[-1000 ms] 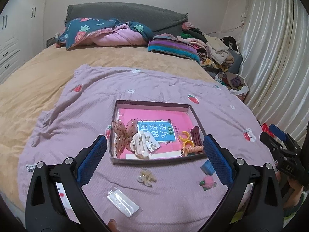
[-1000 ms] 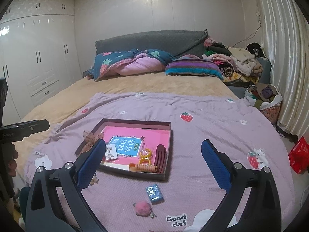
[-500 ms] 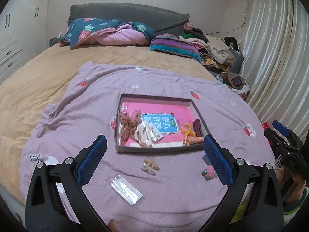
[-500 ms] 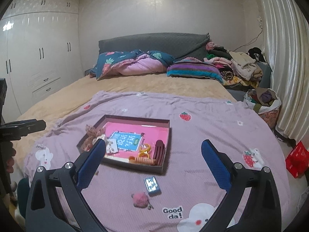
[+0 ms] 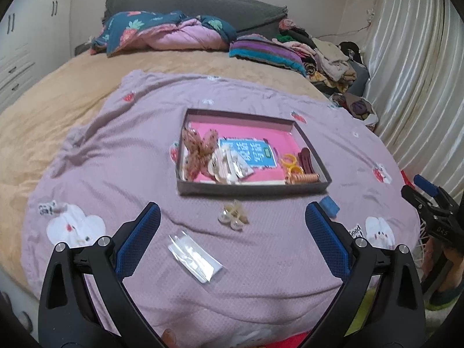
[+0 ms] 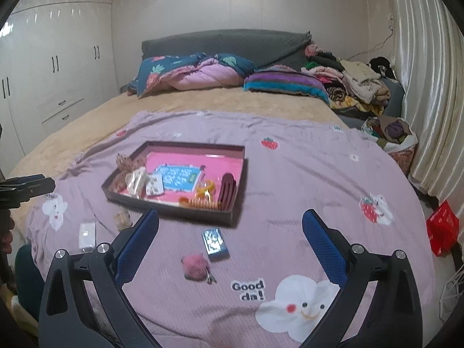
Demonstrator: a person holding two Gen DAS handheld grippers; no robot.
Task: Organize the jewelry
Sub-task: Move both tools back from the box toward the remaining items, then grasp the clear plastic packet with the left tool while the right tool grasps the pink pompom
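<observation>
A shallow dark tray (image 5: 249,189) (image 6: 174,206) with a pink floor lies on a lilac blanket. It holds a dotted bow (image 5: 200,148), pale clips, yellow rings, an orange coil tie and a maroon clip (image 6: 227,188). Loose in front of it lie a pearl clip (image 5: 234,216), a clear packet (image 5: 195,256) (image 6: 87,233), a blue packet (image 6: 215,240) (image 5: 329,205) and a pink pompom (image 6: 193,267). My left gripper (image 5: 232,226) and right gripper (image 6: 230,232) are open and empty, held above the blanket's near edge.
The lilac blanket (image 6: 290,174) covers the near part of a tan bed. Pillows, a folded quilt and a clothes pile (image 6: 348,81) lie at the far end. A curtain (image 6: 429,87) hangs on the right, wardrobes (image 6: 43,72) on the left. A red box (image 6: 442,227) sits on the floor.
Both grippers have drawn back from the tray toward the bed's near edge, so the tray looks smaller and farther. Both stay open. Nothing on the blanket has moved.
</observation>
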